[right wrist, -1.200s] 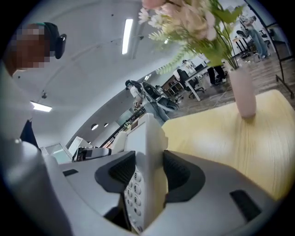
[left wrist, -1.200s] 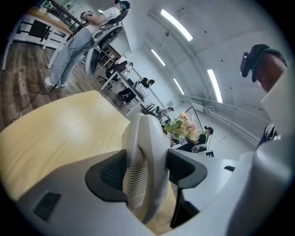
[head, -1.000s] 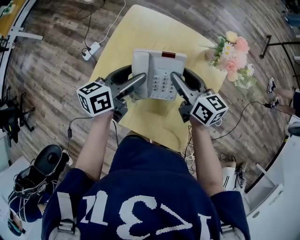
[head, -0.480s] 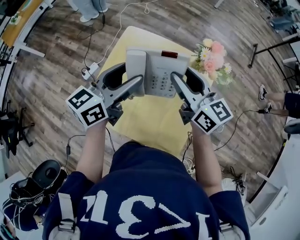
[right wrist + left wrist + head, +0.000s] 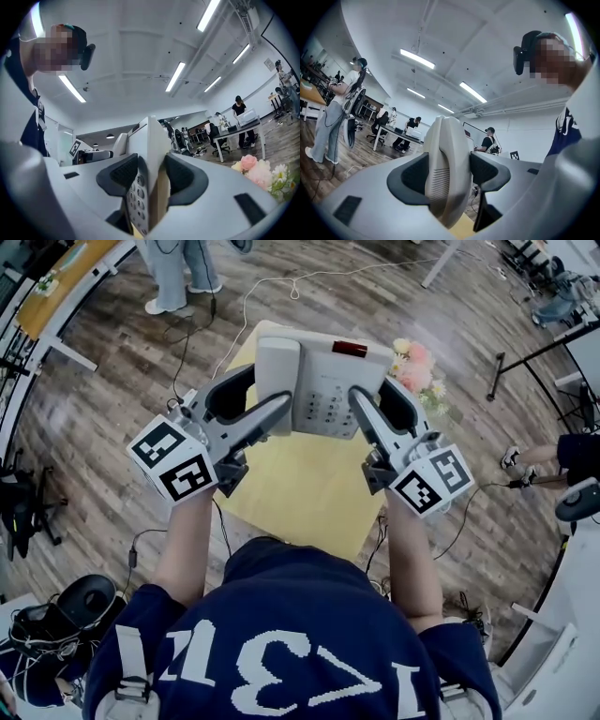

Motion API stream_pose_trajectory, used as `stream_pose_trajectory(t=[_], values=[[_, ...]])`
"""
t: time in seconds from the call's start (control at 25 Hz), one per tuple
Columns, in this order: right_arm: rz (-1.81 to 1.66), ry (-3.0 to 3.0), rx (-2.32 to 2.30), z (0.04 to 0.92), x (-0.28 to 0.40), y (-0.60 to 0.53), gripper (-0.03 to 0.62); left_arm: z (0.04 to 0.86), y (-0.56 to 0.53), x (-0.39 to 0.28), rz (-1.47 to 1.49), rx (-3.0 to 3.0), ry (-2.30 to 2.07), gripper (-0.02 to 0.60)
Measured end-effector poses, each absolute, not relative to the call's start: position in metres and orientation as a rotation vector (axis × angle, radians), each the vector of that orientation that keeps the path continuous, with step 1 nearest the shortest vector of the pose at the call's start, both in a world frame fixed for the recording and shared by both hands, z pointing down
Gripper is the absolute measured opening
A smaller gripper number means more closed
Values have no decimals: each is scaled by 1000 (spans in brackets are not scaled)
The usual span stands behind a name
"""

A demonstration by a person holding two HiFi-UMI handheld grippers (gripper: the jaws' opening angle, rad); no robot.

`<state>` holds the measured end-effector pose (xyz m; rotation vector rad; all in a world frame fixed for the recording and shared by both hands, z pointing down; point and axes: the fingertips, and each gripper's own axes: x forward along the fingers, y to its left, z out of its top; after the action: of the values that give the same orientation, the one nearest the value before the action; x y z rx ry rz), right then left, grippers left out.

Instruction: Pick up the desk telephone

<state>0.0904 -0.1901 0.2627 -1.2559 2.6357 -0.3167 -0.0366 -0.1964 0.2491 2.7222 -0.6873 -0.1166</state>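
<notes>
The grey desk telephone (image 5: 323, 381), handset on its left and a keypad in the middle, hangs in the air above the yellow table (image 5: 300, 493). My left gripper (image 5: 255, 397) is shut on its handset side, and in the left gripper view the dark pads press on the handset (image 5: 447, 173) from both sides. My right gripper (image 5: 377, 401) is shut on the keypad side. The right gripper view shows the telephone's edge (image 5: 149, 154) wedged between its pads, keypad buttons facing left. Both grippers point level.
A vase of pink and white flowers (image 5: 417, 367) stands at the table's right edge, just beyond the telephone. Cables and a power strip lie on the wood floor. A person (image 5: 178, 268) stands at the far left. A black stand (image 5: 525, 352) is at the right.
Both grippers have risen together with the telephone between them. The telephone has left the table and now sits higher, with the table and flowers dropping away below it.
</notes>
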Motion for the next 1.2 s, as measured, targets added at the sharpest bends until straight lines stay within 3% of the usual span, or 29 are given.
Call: stream_pose_trajectory(t=[1.2], values=[[-178, 2645, -1220, 222, 85, -173, 201, 211, -176, -44, -222, 2794, -740, 287]])
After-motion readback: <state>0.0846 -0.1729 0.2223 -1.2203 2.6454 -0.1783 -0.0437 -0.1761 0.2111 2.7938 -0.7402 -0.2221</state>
